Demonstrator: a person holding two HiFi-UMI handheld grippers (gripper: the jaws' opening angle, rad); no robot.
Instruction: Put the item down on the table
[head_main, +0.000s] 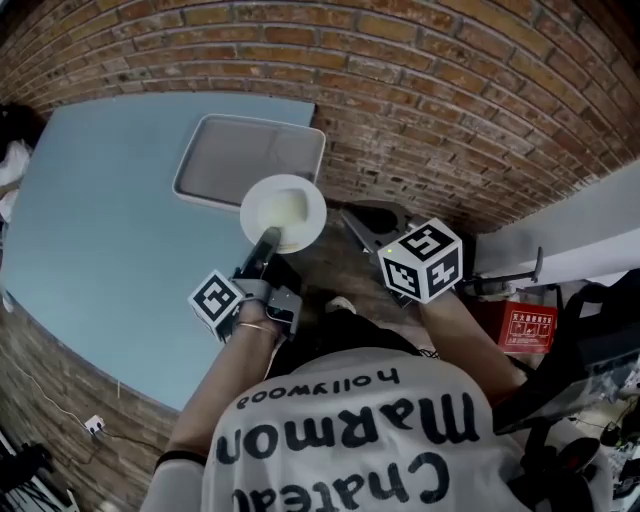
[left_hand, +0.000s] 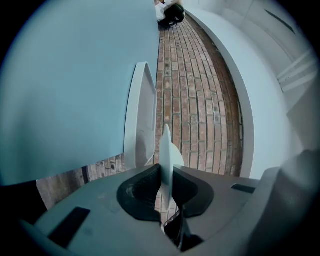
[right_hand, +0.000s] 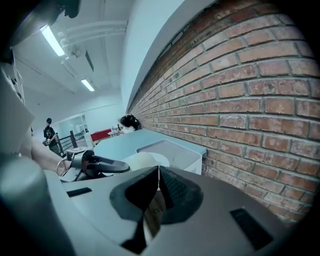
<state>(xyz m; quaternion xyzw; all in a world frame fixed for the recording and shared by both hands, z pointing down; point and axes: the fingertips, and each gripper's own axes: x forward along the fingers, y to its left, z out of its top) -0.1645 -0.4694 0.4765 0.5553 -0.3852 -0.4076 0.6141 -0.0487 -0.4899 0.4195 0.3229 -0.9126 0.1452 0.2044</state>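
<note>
The left gripper (head_main: 268, 241) pinched a shallow white plate (head_main: 285, 210) by its rim. Just ahead lay a grey tray (head_main: 238, 160) on the blue table (head_main: 100, 210). The right gripper (right_hand: 158, 175) was closed, empty.

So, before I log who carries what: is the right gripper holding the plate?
No, the right gripper has its jaws together on nothing, while the white plate is clamped by its rim in the left gripper.
</note>
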